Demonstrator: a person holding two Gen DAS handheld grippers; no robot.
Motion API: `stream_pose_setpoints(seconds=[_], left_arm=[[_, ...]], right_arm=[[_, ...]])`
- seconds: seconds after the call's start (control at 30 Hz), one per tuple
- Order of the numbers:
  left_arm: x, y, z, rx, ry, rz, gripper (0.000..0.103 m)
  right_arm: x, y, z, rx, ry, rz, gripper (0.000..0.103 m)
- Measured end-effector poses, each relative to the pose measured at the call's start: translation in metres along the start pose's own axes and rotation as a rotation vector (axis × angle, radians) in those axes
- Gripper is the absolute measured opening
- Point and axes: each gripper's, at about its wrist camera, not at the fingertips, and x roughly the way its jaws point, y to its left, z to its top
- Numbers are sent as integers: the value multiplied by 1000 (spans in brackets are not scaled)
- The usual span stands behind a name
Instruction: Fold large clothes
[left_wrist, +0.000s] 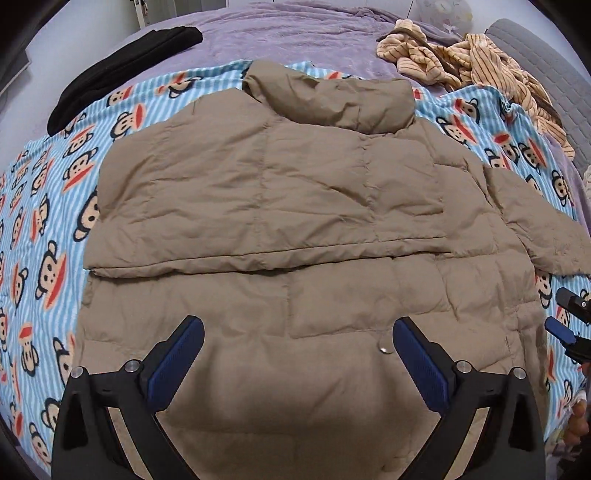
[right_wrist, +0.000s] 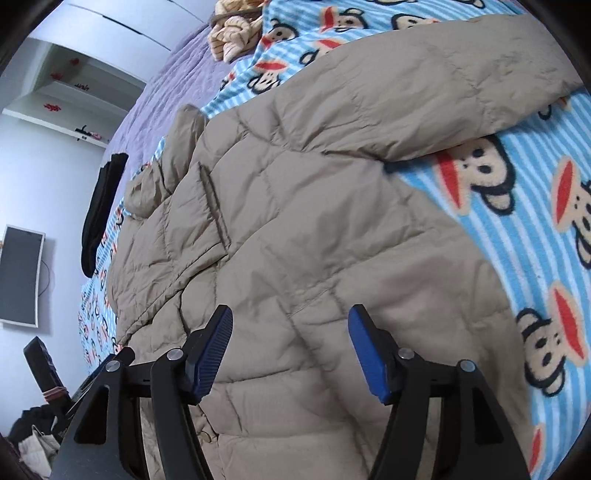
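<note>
A folded black garment (left_wrist: 125, 70) lies at the far left of the bed, on the purple bedspread (left_wrist: 295, 33) and just touching the edge of the blue striped monkey-print blanket (left_wrist: 40, 206). A broad band of that blanket shows bare down the left side, between the black garment and the tan puffer jacket (left_wrist: 295, 206).

The jacket lies flat in the middle of the blanket, collar (left_wrist: 332, 96) away from the camera and hem toward it. It is quilted in large squares and softly creased. One sleeve has been folded across the body, so its long straight edge runs level across the jacket about midway. A small metal snap (left_wrist: 384, 349) shows low on the front.

The left tongs (left_wrist: 297, 345) hang over the lower part of the jacket, spread wide, blue pads apart with nothing between them.

To the right, the other sleeve (right_wrist: 461, 85) still sticks out from the body onto the blanket. The right tongs (right_wrist: 291, 332) hover over the jacket's right lower side, also released and holding nothing. In the left view they appear at the right edge, beside the jacket's side seam.

Further right, more bare blanket runs alongside the jacket. A crumpled striped beige garment (left_wrist: 480, 62) lies at the far right corner, well apart from the jacket.
</note>
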Motion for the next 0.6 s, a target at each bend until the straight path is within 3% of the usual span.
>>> stream_pose_setpoints(seconds=[0.13, 0.2, 0.4, 0.6], left_arm=[[4, -28, -3, -4, 13, -9, 102], [2, -41, -3, -3, 7, 1, 102], [1, -73, 1, 2, 8, 2, 102], [6, -103, 6, 37, 25, -19, 102]], right_arm=[[-27, -47, 28, 84, -57, 22, 85], [-37, -71, 42, 120, -84, 34, 103], [-53, -123, 80, 189, -96, 35, 103], [-63, -163, 120, 301, -157, 116, 103]])
